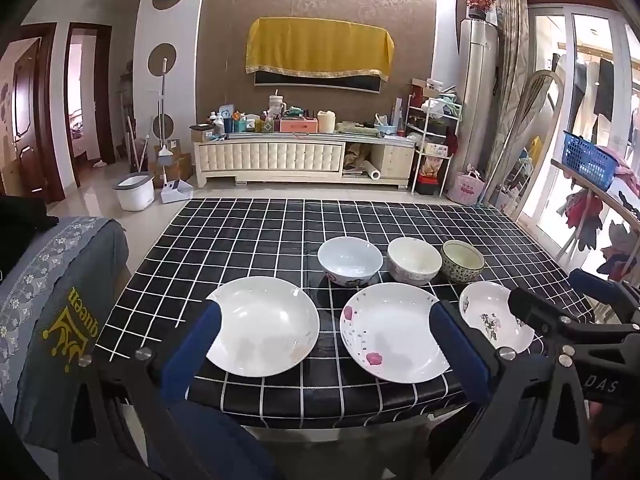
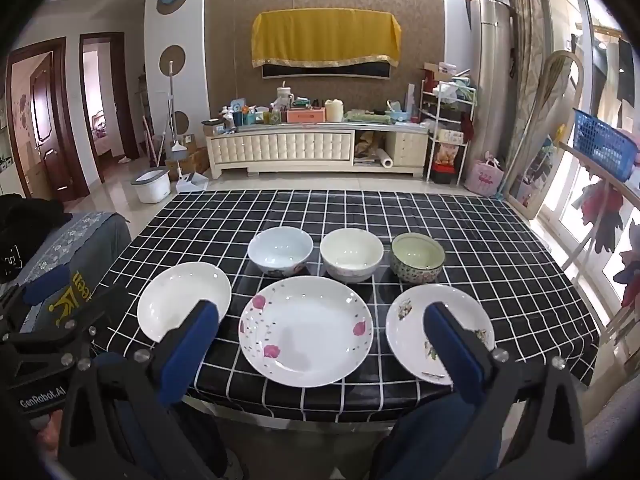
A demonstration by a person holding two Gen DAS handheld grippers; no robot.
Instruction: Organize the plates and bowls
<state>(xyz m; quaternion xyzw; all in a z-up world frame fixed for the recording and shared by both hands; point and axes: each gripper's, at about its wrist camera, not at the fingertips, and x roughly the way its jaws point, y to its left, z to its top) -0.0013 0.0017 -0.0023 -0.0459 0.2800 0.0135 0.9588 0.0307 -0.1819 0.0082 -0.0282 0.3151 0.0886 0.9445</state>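
Six dishes were laid out on a table covered with a black cloth with a white grid, in two rows. In the near row: a plain white round plate at the left, a white round plate printed with pink flowers in the middle, and a smaller white plate with a dark floral print at the right. The three plates were set apart, none touching. In the far row, behind them: a white bowl with a flowered outer wall, a cream-white bowl and a green-patterned bowl with a pale inside, set close side by side, all upright.

The left gripper, with blue-padded black fingers, was held at the near table edge with its jaws spread wide; nothing was gripped. One pad was seen in front of the plain white plate, the other in front of the pink-flower plate. The right gripper, of the same build, was likewise spread wide and empty, its pads framing the pink-flower plate from above the near edge; contact with any dish could not be seen.

Readable writing: "GenRobot.AI" was printed on the black body of the left gripper in the right wrist view, and "DAS" on the right gripper body in the left wrist view. On a grey embroidered cloth left of the table, "queen" with a crown mark was stitched in yellow, seen upside down.
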